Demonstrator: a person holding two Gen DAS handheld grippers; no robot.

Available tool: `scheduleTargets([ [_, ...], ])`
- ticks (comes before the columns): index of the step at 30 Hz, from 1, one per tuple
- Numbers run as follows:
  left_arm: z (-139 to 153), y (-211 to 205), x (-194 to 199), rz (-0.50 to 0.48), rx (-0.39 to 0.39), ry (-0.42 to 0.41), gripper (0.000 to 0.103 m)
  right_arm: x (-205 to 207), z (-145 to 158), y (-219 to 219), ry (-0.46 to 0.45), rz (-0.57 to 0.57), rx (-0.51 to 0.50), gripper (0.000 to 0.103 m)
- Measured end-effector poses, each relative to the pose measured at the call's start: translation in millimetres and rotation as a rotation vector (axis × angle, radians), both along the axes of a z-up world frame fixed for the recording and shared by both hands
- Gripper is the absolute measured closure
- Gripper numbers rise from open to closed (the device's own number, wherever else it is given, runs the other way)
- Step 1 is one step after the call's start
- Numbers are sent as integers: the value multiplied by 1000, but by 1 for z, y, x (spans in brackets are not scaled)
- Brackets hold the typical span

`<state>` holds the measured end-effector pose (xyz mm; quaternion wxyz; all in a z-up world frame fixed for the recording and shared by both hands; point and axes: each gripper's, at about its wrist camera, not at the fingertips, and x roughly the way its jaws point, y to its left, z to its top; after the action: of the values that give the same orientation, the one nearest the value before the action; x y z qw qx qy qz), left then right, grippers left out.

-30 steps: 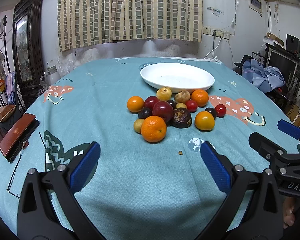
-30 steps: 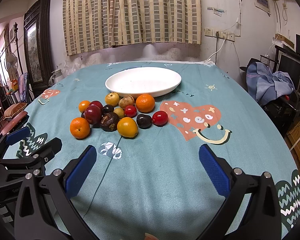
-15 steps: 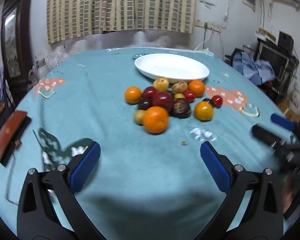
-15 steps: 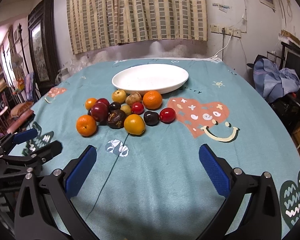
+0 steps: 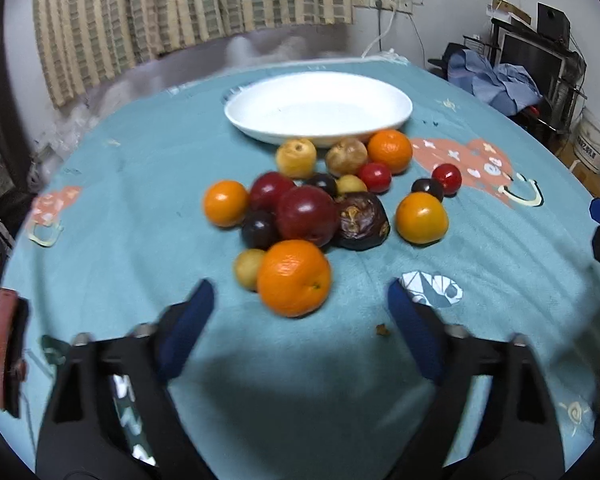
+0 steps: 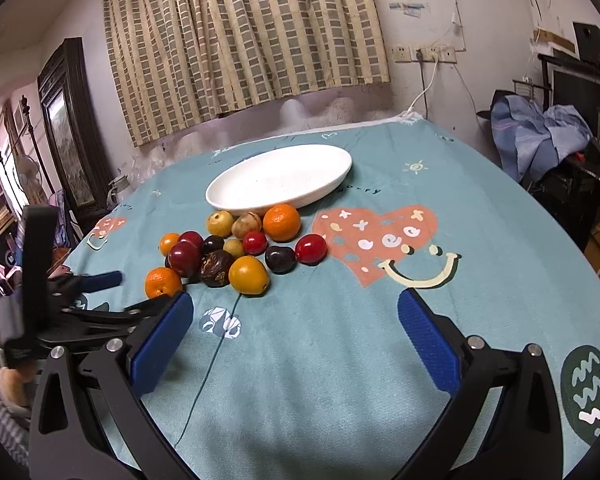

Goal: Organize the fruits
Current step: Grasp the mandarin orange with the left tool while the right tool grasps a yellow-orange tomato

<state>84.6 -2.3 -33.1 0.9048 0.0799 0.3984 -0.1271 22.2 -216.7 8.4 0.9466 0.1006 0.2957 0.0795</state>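
In the left wrist view, a brown case (image 5: pixel 0 344) lies at the far left edge of the frame on the teal tabletop (image 5: pixel 112 200). The left tongs (image 5: pixel 298 312) fill the bottom of the frame, spread wide with nothing between their blue pads, hovering just short of the fruit pile. The nearest orange (image 5: pixel 294 278) sits at centre frame, just above the gap between the pads, with a small yellowish fruit (image 5: pixel 250 268) touching its left side. Behind it lie a dark red plum (image 5: pixel 308 216) and a wrinkled dark fruit (image 5: pixel 360 220); a yellow-orange fruit (image 5: pixel 422 218) sits to their right. The white plate (image 5: pixel 320 108) lies in the upper centre, beyond the pile, with no fruit on it.

In the right wrist view, the left tongs show at the left edge, reaching toward the nearest orange (image 6: pixel 163 282). The right tongs (image 6: pixel 296 336) occupy the bottom, released and wide apart above bare cloth. The plate (image 6: pixel 280 180) lies at centre, and a red fruit (image 6: pixel 311 250) marks the pile's right end.
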Motion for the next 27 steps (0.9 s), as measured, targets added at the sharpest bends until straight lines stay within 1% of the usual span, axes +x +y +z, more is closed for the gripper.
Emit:
scheduleTargets([
  [1, -4, 2, 4, -5, -24, 31, 44, 1, 0, 0, 4, 3, 0, 1],
  [3, -9, 6, 12, 7, -42, 60, 47, 1, -1, 2, 7, 9, -3, 1],
  [5, -11, 7, 16, 7, -59, 69, 47, 1, -1, 3, 10, 13, -6, 1],
  [7, -11, 4, 19, 5, -46, 59, 47, 1, -2, 4, 14, 19, -8, 1],
  [9, -13, -2, 20, 8, -10, 41, 49, 2, -3, 5, 22, 30, -9, 1],
  [11, -13, -3, 21, 18, 8, 32, 56, 3, -5, 6, 33, 43, -7, 1],
  [12, -12, 0, 23, 24, -5, 36, 60, 4, -6, 8, 40, 49, -9, 3],
  [15, -9, 12, 26, 26, -76, 64, 60, 7, -10, 9, 65, 68, -4, 10],
  [17, -8, 15, 25, 31, -89, 68, 61, 12, -14, 8, 100, 89, 20, 14],
  [18, -8, 16, 24, 33, -91, 68, 61, 15, -16, 9, 116, 102, 28, 19],
  [19, -8, 16, 23, 33, -92, 68, 61, 22, -18, 10, 153, 126, 27, 22],
  [20, -7, 17, 22, 32, -95, 67, 61, 27, -19, 11, 177, 144, 21, 27],
  [21, -5, 19, 20, 30, -100, 66, 61, 35, -19, 15, 220, 181, 10, 30],
  [23, -4, 23, 18, 31, -114, 66, 61, 47, -18, 22, 266, 234, -4, 31],
  [25, -3, 28, 15, 36, -138, 69, 61, 60, -18, 35, 290, 277, -61, 37],
  [27, -3, 32, 16, 44, -155, 75, 61, 75, -22, 48, 291, 302, -122, 44],
])
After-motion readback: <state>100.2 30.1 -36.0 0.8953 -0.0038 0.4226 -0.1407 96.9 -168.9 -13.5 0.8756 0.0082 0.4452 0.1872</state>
